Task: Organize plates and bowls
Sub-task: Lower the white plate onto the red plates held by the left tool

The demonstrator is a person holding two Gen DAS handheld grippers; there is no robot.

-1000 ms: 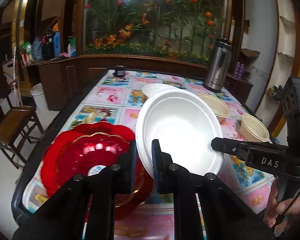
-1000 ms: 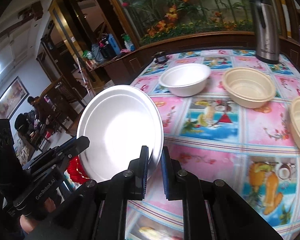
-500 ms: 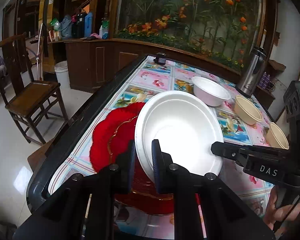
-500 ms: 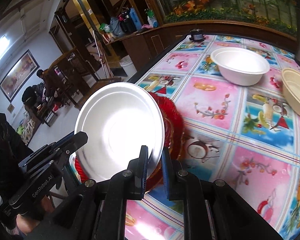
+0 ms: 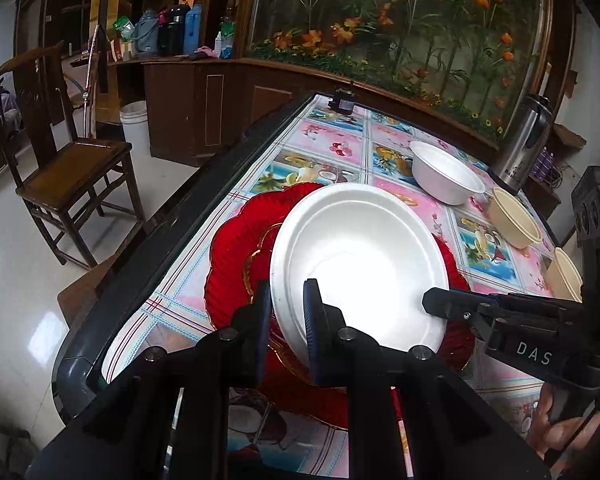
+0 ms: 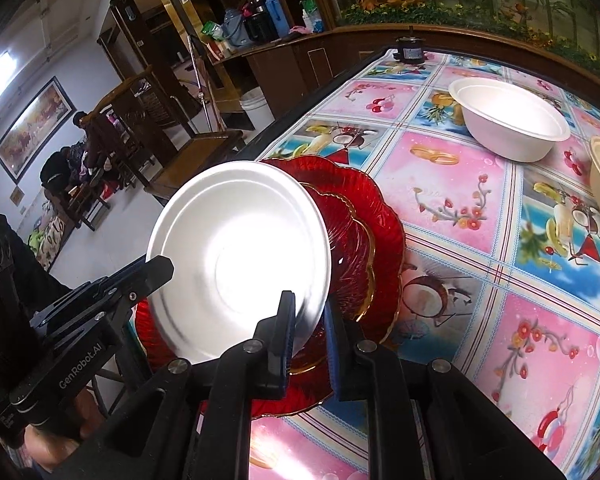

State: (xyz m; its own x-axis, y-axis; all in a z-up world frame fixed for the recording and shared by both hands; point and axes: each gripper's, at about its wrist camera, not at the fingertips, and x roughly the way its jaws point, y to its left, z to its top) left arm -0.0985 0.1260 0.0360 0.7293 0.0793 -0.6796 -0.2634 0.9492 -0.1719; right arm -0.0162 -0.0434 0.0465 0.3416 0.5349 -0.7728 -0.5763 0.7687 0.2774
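Note:
A white foam plate [image 5: 359,264] [image 6: 240,256] is held over the red glass plates [image 5: 236,256] [image 6: 363,236] near the table's left front corner. My left gripper [image 5: 287,304] is shut on its near left rim, and my right gripper [image 6: 309,312] is shut on its opposite rim. Each gripper shows in the other's view: the right gripper [image 5: 435,304] at the plate's right edge, the left gripper [image 6: 160,268] at its left edge. The white plate tilts slightly and hides the middle of the red plates. I cannot tell whether it touches them.
A white foam bowl [image 5: 443,178] [image 6: 507,120] and two beige bowls [image 5: 513,218] [image 5: 565,276] stand farther back on the flowered tablecloth [image 6: 479,216]. A steel thermos [image 5: 523,148] is at the far right. A wooden chair [image 5: 72,168] stands left of the table edge [image 5: 140,264].
Both grippers carried the white plate leftward and down, from above the table's middle to over the red plates. The grips did not change.

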